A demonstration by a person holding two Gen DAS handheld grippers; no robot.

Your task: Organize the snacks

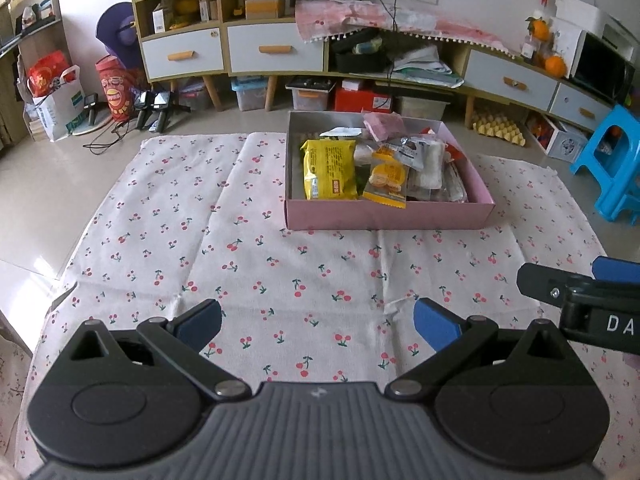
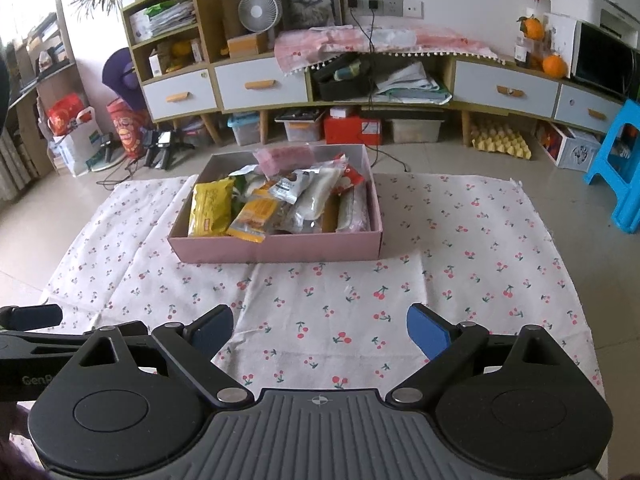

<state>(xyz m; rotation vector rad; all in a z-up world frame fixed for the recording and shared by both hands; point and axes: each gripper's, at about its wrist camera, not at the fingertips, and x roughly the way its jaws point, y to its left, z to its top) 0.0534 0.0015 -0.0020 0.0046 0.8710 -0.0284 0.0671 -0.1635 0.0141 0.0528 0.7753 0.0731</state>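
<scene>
A pink cardboard box sits on the cherry-print cloth on the floor. It holds several snack packets: a yellow bag, an orange-yellow packet, clear white packets and a pink packet at the back. My left gripper is open and empty, hovering over the cloth in front of the box. My right gripper is open and empty, also in front of the box. The right gripper also shows at the right edge of the left wrist view.
A long cabinet with drawers stands behind the cloth, with storage bins and a red box beneath. A blue plastic stool is at the right. Bags and tripods lie at the left.
</scene>
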